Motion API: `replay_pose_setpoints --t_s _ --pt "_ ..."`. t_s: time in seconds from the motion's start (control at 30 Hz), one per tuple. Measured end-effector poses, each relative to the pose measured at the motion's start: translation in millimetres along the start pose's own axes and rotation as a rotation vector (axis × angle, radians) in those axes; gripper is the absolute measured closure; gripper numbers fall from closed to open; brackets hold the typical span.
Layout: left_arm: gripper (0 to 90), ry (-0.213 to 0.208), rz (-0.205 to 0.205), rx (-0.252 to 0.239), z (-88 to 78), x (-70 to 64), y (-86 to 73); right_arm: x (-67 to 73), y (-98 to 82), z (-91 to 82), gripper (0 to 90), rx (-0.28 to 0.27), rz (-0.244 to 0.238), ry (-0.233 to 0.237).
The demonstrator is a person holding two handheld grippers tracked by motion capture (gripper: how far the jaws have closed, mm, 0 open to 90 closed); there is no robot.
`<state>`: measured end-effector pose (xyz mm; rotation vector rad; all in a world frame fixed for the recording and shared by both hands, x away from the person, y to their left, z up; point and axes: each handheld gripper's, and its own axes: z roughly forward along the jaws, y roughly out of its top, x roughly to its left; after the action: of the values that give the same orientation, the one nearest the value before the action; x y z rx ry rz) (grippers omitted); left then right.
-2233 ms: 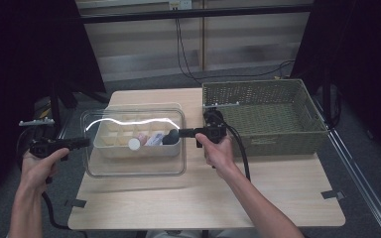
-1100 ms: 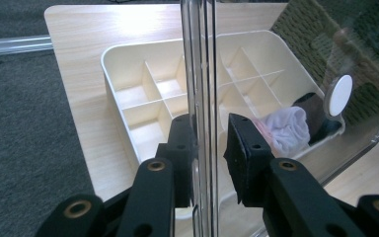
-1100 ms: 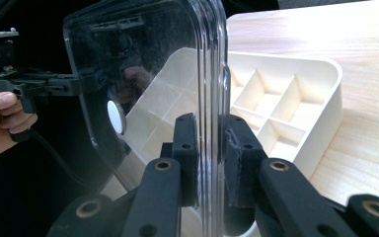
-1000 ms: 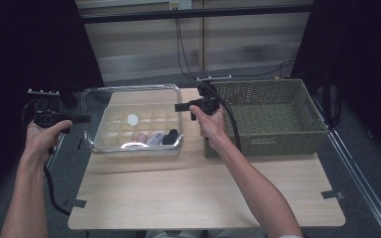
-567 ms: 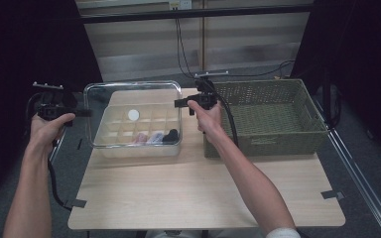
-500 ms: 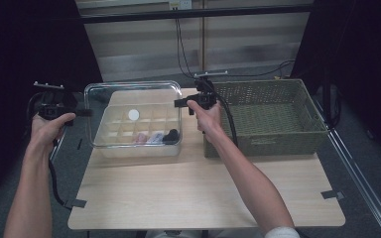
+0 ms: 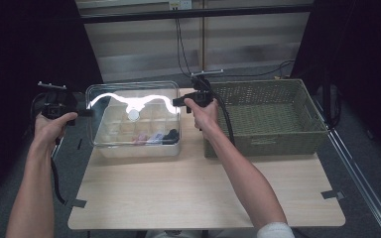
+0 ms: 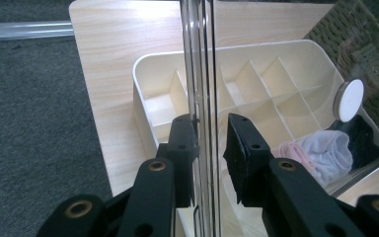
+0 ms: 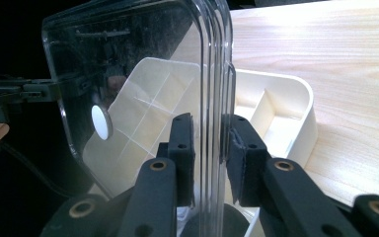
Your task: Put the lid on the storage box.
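Progress looks to be about halfway. The clear plastic lid with a white round disc (image 7: pixel 134 106) is off the cream plastic compartment box (image 7: pixel 129 149) and hangs tilted on edge above the box's rear half, not resting on anything. The left gripper (image 7: pixel 87 113) pinches the lid's left rim. In the left gripper view the rim runs up between the two black jaws, though the far jaw seems to sit slightly off it. The right gripper (image 7: pixel 176 102) pinches the opposite rim, with the jaws drawn in on either side of it.

The box sits open near the rear left corner of the pale wooden table (image 7: pixel 203 193). A pink-and-white cloth bundle (image 7: pixel 151 139) and a small black item (image 7: pixel 170 135) lie in the compartments along its front right. The green-grey woven basket (image 7: pixel 268 116) stands just beside the box at the table's right rear.

What appears left is to carry the lid clear and set it down. Where it should go cannot be told.
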<state>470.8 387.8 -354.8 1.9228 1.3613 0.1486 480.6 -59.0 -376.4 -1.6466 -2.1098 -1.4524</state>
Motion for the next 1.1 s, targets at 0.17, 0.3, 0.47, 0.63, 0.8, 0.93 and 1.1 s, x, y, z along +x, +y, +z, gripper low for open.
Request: replay_pose_setpoints --t_s 0.17,0.3,0.47,0.63,0.8,0.93,1.1 --pt "73.3 -0.006 -0.012 0.016 5.0 4.2 -0.2 2.3 2.3 1.4 74.6 0.014 -0.004 -0.023" --pt "73.2 0.001 -0.007 0.040 7.3 5.9 0.1 4.9 2.8 -1.0 75.6 0.025 0.002 -0.014" --pt "73.5 -0.001 -0.025 0.033 10.4 7.8 -0.9 7.4 2.8 -0.4 75.2 0.029 -0.007 -0.036" --pt "73.8 0.009 -0.031 0.037 14.9 7.3 0.7 -2.7 -0.6 8.3 73.3 0.053 0.029 -0.052" --pt "73.5 0.007 -0.042 0.034 20.9 10.4 -0.3 -7.4 -1.4 15.8 70.1 0.058 0.039 -0.074" --pt "71.7 0.025 -0.026 0.067 29.5 12.5 1.3 -8.4 -0.7 24.7 66.4 0.078 0.040 -0.119" --pt "70.3 0.011 -0.051 0.079 39.3 17.8 0.3 -14.5 -1.7 34.8 63.0 0.098 0.068 -0.149"
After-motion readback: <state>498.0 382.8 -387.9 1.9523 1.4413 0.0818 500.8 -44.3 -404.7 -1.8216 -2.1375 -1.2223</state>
